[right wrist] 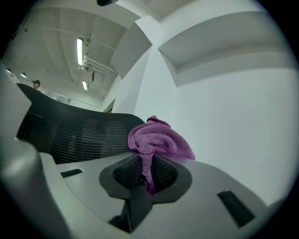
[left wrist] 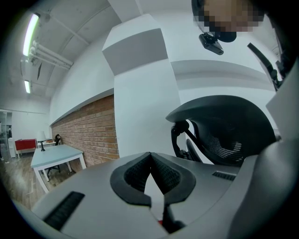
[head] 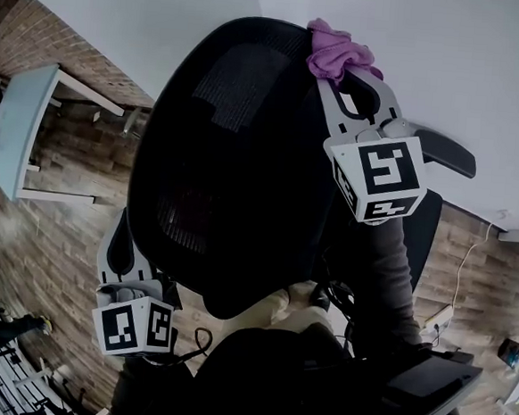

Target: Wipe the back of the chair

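Wood-plank flooring (head: 72,196), a brick wall (left wrist: 84,128) and a pale blue table (head: 20,125) are noted around a black mesh office chair (head: 237,156). The right gripper (head: 340,76) is closed on a purple cloth (head: 336,54), which is bunched above the jaws and pressed at the top edge of the chair back. The left gripper (head: 123,232) is held beside the back's lower left edge, jaws together with nothing between them.

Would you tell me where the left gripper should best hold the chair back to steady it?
Likely the left rim of the chair back, from the left with the left gripper, opened first: the rim is a thin edge; the mesh offers nothing to pinch.
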`<state>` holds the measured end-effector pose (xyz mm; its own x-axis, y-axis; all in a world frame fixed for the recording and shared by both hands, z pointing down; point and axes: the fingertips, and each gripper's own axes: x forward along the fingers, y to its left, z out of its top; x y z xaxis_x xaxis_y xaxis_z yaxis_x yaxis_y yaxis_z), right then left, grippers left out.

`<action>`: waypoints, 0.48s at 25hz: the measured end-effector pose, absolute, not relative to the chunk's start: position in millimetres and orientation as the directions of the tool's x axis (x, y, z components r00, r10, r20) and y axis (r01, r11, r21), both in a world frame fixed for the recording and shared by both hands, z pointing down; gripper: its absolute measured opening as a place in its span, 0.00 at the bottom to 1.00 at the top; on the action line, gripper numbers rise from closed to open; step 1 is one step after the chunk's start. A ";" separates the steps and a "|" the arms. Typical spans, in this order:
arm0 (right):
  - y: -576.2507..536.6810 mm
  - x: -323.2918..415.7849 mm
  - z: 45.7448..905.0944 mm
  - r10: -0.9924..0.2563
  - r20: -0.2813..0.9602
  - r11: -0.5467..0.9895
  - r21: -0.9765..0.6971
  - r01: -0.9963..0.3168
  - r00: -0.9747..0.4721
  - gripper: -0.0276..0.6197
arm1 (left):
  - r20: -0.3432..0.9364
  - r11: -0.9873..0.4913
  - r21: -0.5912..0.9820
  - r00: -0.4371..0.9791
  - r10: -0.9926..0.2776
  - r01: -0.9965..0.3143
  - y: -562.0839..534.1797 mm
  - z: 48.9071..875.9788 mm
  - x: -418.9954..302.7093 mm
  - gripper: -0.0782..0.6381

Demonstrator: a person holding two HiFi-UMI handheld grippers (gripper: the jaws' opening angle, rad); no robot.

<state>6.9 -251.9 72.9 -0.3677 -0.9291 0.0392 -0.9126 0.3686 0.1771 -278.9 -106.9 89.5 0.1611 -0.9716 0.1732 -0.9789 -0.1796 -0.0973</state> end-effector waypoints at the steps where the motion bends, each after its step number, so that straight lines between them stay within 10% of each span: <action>1: -252.4 6.9 73.1 -0.930 0.038 0.366 0.178 -0.913 -0.366 0.13 | 0.173 -0.181 -0.097 0.163 -0.971 -0.979 -107.7 89.4 -279.3 0.12; 12: -261.7 19.3 78.7 -0.945 0.048 0.326 0.172 -0.930 -0.322 0.13 | 0.178 -0.196 -0.098 0.177 -0.968 -0.976 -110.5 92.2 -279.0 0.12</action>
<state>19.3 -261.7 78.7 -0.3225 -0.9454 0.0475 -0.9296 0.3258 0.1722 -279.0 -110.5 92.2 0.1771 -0.9680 0.1780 -0.9756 -0.1965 -0.0980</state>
